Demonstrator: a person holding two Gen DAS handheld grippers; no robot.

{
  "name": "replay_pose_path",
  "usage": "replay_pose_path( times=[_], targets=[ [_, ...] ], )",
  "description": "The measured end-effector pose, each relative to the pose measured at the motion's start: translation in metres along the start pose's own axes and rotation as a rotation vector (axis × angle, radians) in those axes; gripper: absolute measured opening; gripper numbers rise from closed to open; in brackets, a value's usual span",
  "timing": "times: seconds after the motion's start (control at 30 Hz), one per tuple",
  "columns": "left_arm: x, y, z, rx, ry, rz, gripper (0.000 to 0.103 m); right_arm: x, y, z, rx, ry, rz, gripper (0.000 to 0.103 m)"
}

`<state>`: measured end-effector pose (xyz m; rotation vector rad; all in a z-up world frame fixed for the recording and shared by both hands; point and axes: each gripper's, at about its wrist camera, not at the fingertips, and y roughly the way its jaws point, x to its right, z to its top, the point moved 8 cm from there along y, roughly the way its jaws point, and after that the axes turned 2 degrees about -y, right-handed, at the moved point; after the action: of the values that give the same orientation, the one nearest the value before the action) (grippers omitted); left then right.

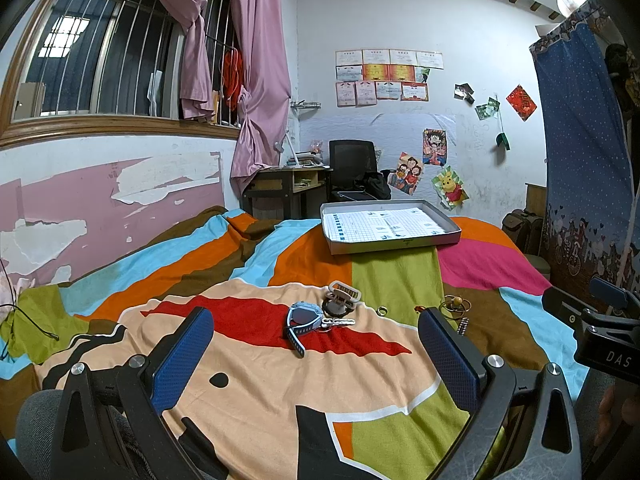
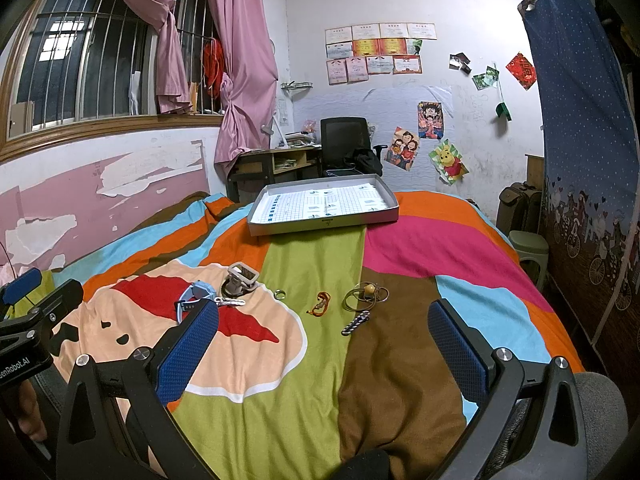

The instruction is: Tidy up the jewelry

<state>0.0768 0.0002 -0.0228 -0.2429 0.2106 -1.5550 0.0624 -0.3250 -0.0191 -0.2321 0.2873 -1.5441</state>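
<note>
Jewelry lies scattered on the striped bedspread: a light-blue watch (image 1: 303,319) (image 2: 195,296), a beige hair claw (image 1: 341,296) (image 2: 240,278), a silver clip (image 1: 339,322) (image 2: 229,301), a small ring (image 1: 382,311) (image 2: 281,294), an orange cord piece (image 2: 320,304), hair ties with a bead (image 2: 366,295) (image 1: 454,303), and a striped barrette (image 2: 355,323). A grey tray (image 1: 394,244) (image 2: 326,222) with grid paper sits farther back. My left gripper (image 1: 316,344) is open, just short of the watch. My right gripper (image 2: 324,344) is open, near the barrette.
A peeling pink wall and barred window with pink curtains run along the left. A desk (image 1: 288,188) and black chair (image 1: 354,168) stand behind the bed. A blue patterned curtain (image 2: 588,160), a suitcase and a green stool (image 2: 528,246) are at the right.
</note>
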Motion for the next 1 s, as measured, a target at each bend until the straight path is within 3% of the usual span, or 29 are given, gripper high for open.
replay_pose_path(
  times=[1.0],
  targets=[
    [0.0003,0.0003,-0.0005,-0.006,0.001,-0.005,0.103,0.0003,-0.0003,0.0001,-0.003,0.002,0.001,0.102]
  ],
)
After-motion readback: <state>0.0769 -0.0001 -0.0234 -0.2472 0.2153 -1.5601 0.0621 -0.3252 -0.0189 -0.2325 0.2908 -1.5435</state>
